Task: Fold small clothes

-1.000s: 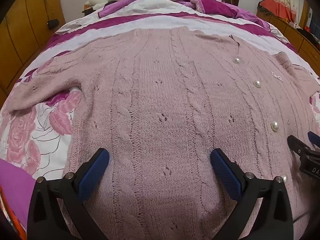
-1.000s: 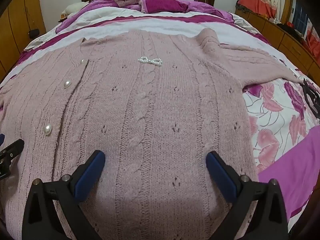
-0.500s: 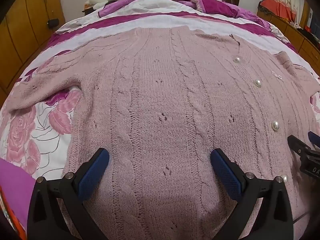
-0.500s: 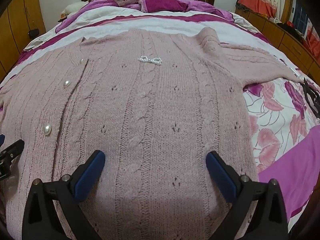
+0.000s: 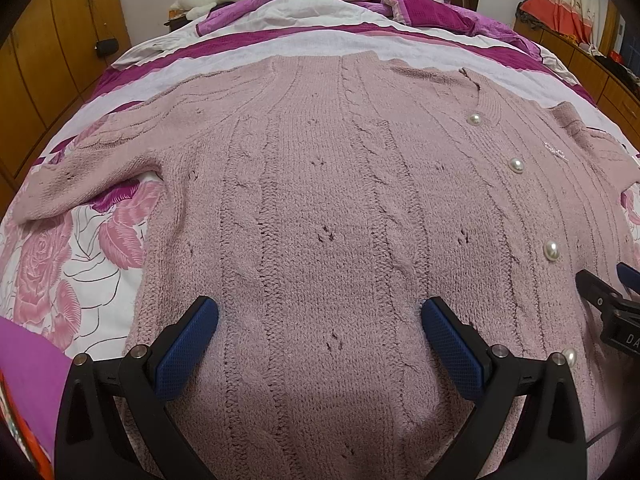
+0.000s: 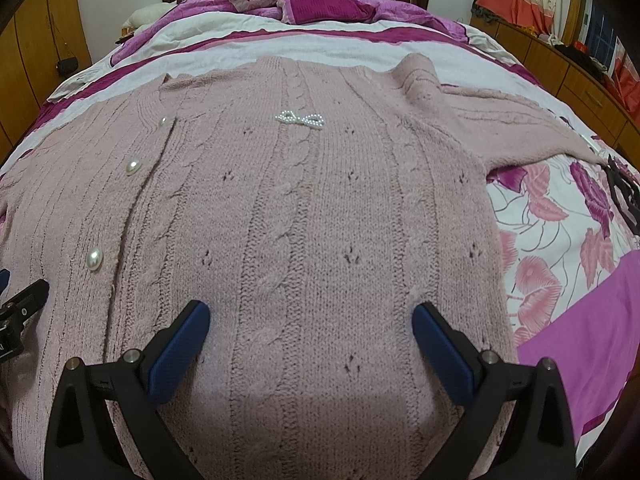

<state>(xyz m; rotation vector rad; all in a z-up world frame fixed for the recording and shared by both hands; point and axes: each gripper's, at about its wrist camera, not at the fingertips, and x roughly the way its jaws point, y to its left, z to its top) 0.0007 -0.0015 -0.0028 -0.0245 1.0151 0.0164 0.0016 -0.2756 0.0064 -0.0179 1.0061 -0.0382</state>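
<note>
A pink cable-knit cardigan (image 5: 320, 208) lies flat and face up on the bed (image 5: 60, 280), sleeves spread to either side. The left tongs (image 5: 319, 314) stand wide apart over its lower left panel. Pearl buttons (image 6: 95, 259) run up the middle. The right tongs (image 6: 311, 318) stand equally apart over the right panel, below a beaded bow (image 6: 300, 119).

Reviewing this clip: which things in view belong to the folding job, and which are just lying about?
Part of the job:
- pink cardigan, spread flat on the bed
- left gripper, open over it
- right gripper, open over it

Lying about:
- floral bedsheet
- crumpled purple blanket by the headboard
- small black bag on the wardrobe
</note>
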